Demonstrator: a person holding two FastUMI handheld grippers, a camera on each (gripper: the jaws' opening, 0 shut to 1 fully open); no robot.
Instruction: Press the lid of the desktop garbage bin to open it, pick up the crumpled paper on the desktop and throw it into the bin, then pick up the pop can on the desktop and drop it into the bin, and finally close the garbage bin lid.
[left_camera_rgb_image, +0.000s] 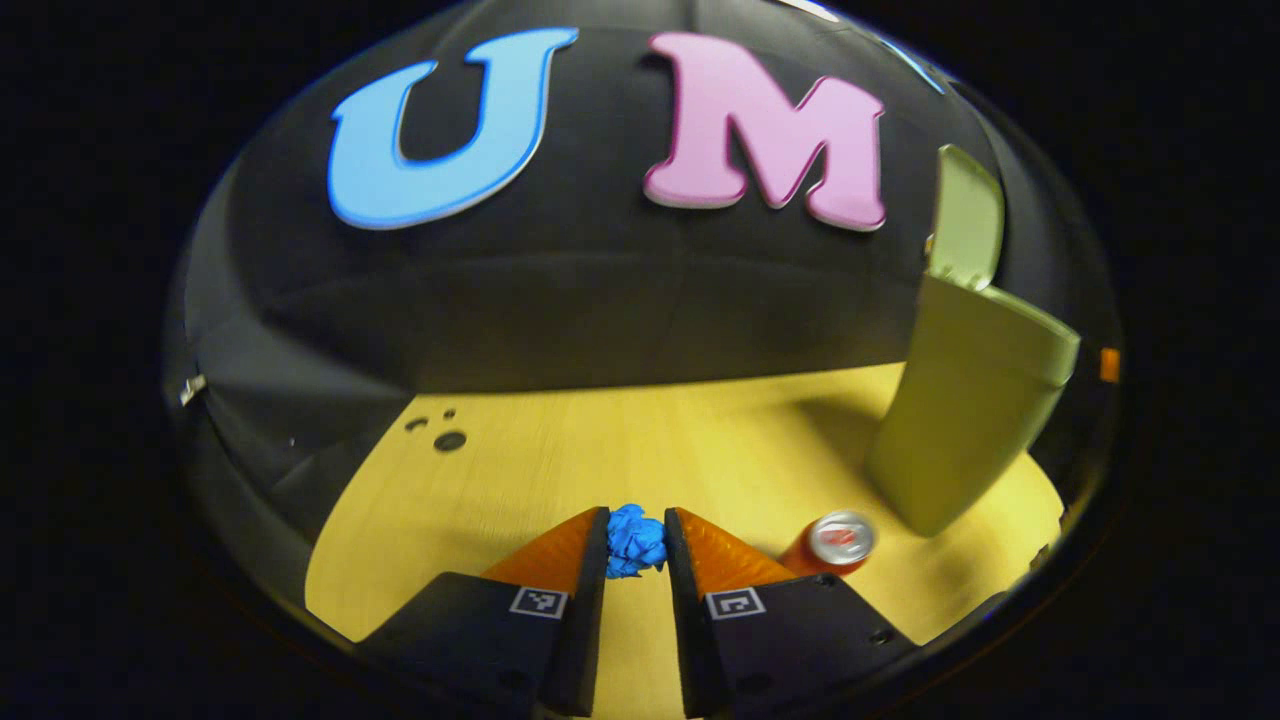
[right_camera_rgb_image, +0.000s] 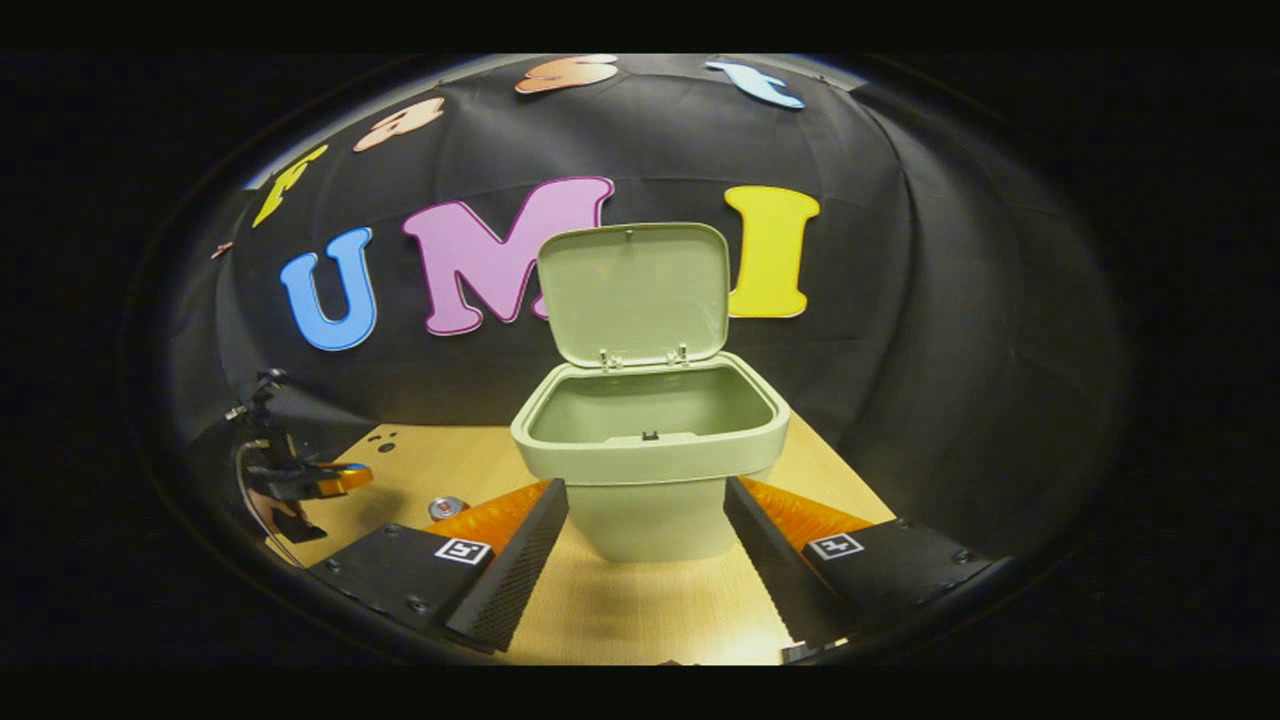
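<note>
Paper (left_camera_rgb_image: 636, 540): blue, crumpled into a tight ball, seen in the left gripper view between the left tool's (left_camera_rgb_image: 637, 543) fingertips, both fingers pressed against its sides. Jaws narrowed to the width of the ball. Whether the ball is resting on the bench (left_camera_rgb_image: 600, 450) or lifted off it cannot be told.

Can (left_camera_rgb_image: 830, 544): red with silver top, lying tilted on the bench just right of the left tool, near the bin's base.

Bin (right_camera_rgb_image: 650, 455): pale green, lid (right_camera_rgb_image: 634, 290) hinged up and standing upright at the back, inside visible in the right gripper view. It stands upright on the wooden bench.

Right tool (right_camera_rgb_image: 646, 520): jaws spread wide, nothing held; the bin's lower body is seen between the fingers, contact cannot be told. The left tool is seen far left in that view, held by a hand (right_camera_rgb_image: 268, 512).
</note>
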